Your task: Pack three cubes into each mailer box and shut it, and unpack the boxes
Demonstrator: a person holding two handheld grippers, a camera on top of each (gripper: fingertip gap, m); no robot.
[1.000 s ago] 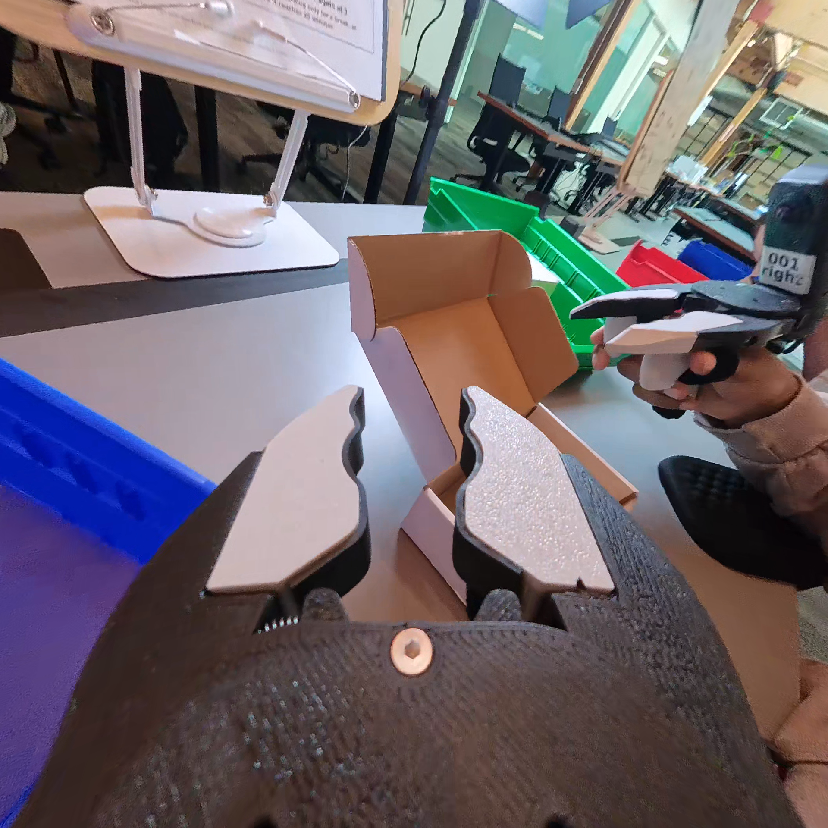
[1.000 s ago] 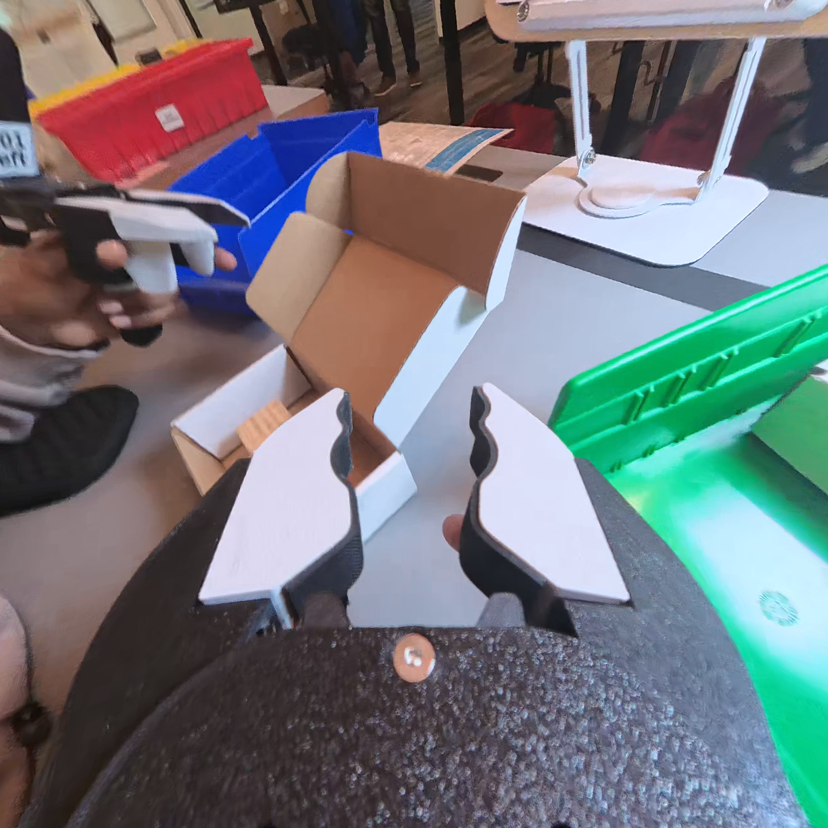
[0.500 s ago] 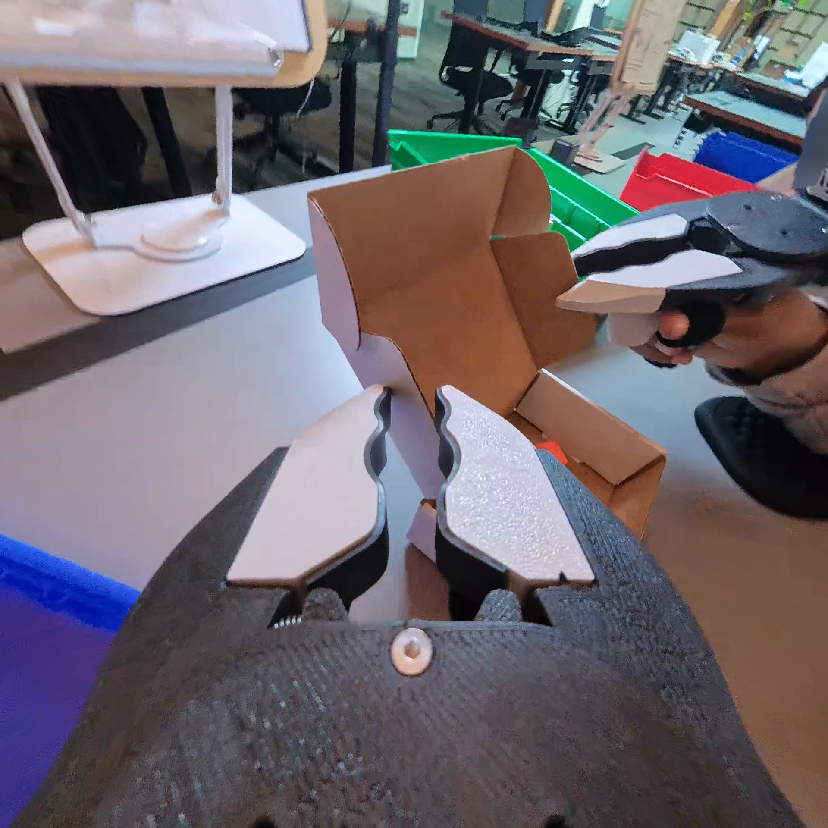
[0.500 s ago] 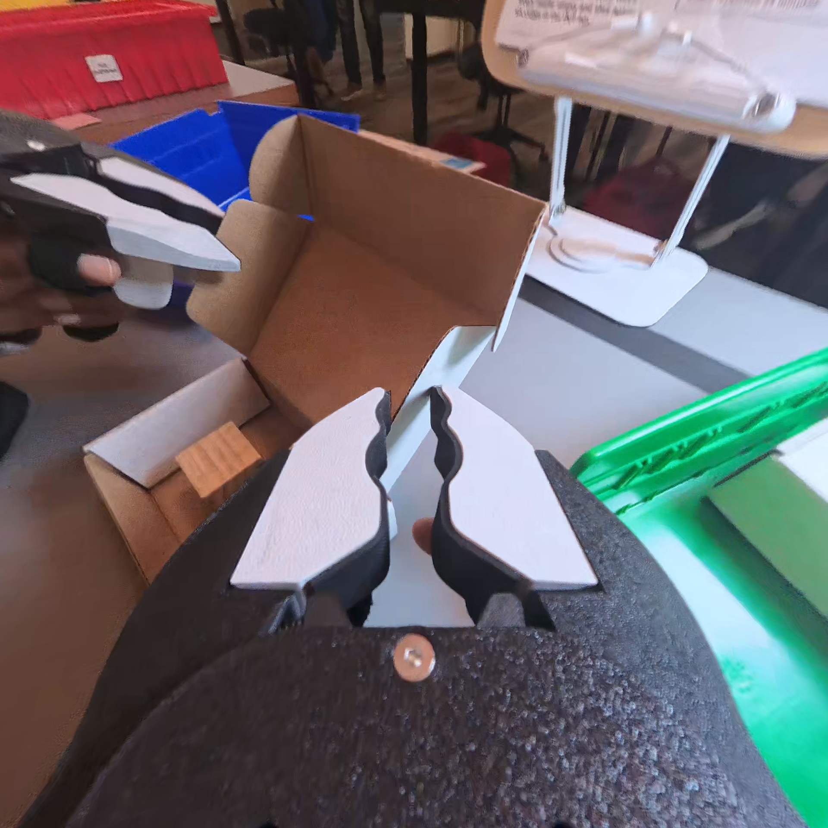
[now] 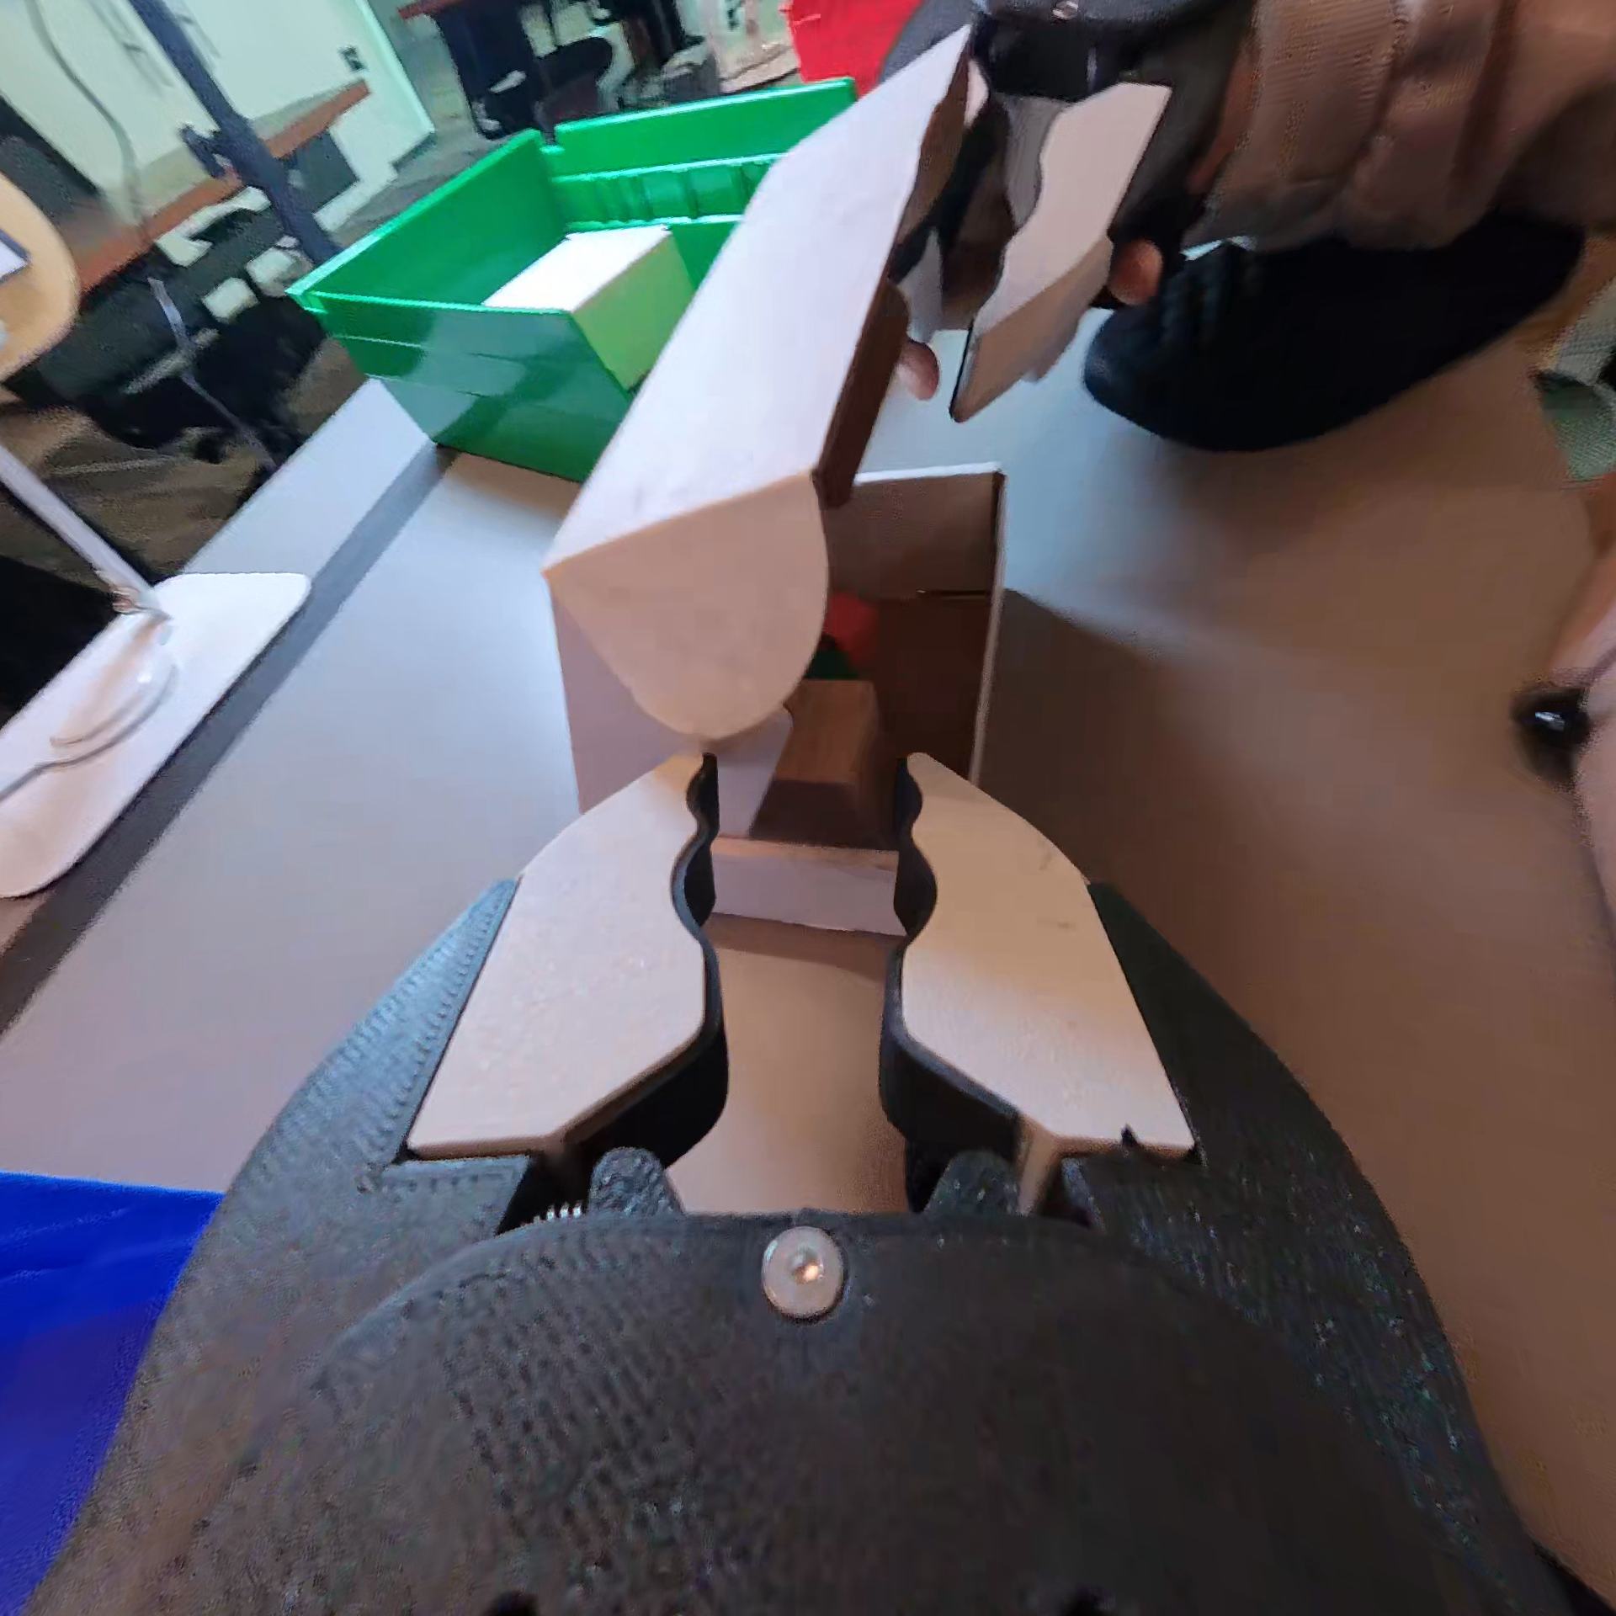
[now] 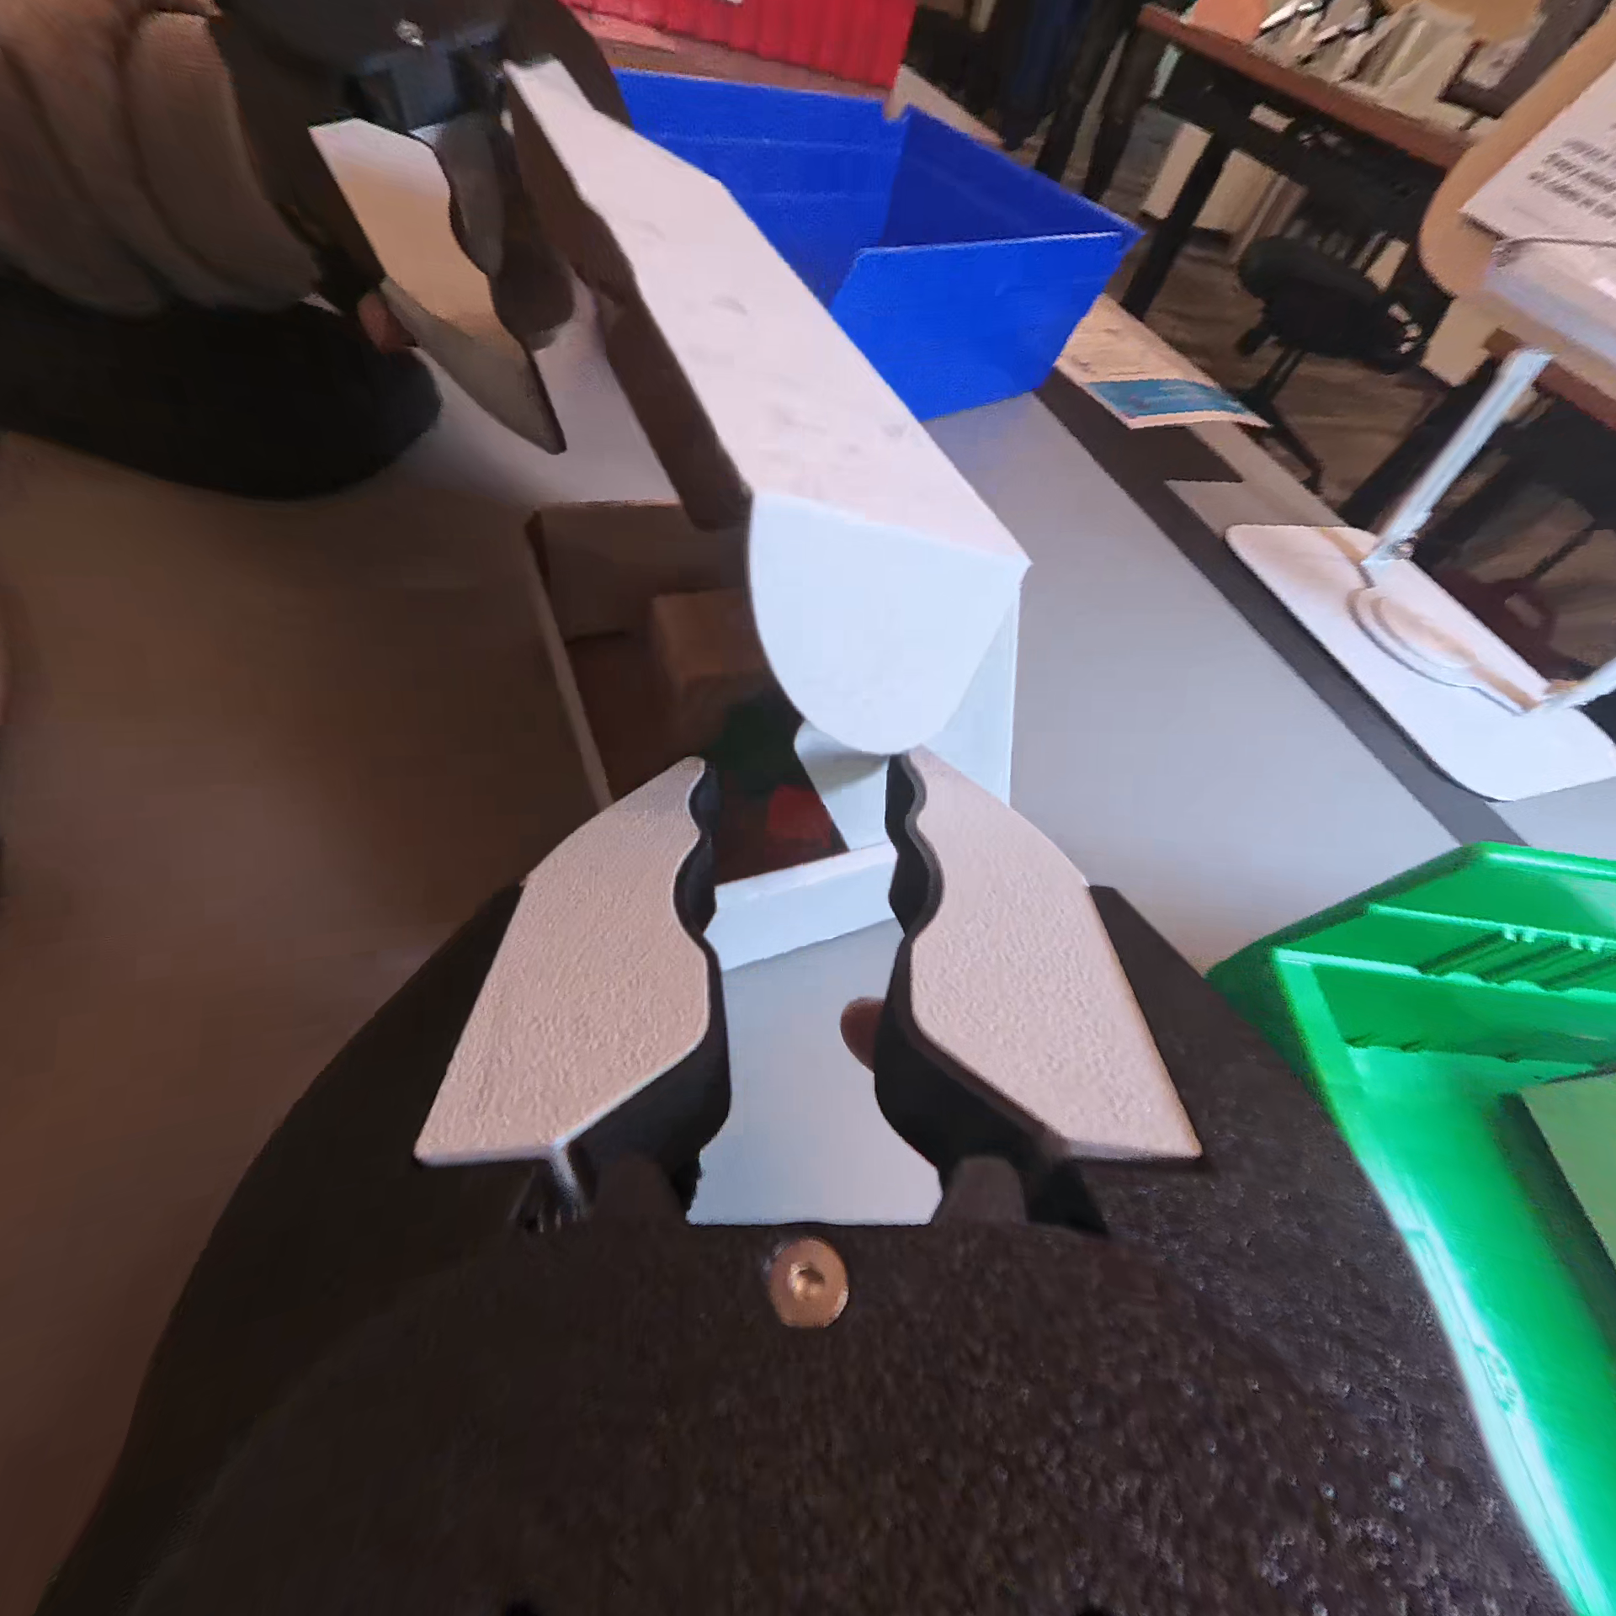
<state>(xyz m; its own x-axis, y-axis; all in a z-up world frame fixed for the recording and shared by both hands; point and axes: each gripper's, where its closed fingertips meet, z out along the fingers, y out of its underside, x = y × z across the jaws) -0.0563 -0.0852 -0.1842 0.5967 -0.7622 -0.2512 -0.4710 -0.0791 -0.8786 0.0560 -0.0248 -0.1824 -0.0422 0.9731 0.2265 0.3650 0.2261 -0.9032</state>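
A white mailer box (image 5: 804, 883) with a brown inside lies on the grey table. Its lid (image 5: 769, 350) leans halfway down over it. Inside I see a red cube (image 5: 853, 621), a green cube (image 5: 831, 669) and a wooden cube (image 5: 831, 743). My left gripper (image 5: 806, 778) is open, with its fingertips astride one end of the box, just under the lid's rounded side flap. My right gripper (image 6: 800, 778) is open at the opposite end (image 6: 796, 901) in the same way. Each gripper shows in the other's view beside the far end of the lid: right (image 5: 1006, 245), left (image 6: 472, 262).
A green bin (image 5: 490, 350) holding a closed white box (image 5: 595, 280) stands on the right gripper's side. A blue bin (image 6: 918, 245) stands on the left gripper's side. A white stand base (image 6: 1399, 647) sits behind the box. A person's sleeves and dark clothing are at the front edge. My hands' fingertips stand some 15 centimetres from each other.
The lid has swung down from upright to about half closed. Both grippers have moved to the ends of the box, and their jaws are wider than half a second ago.
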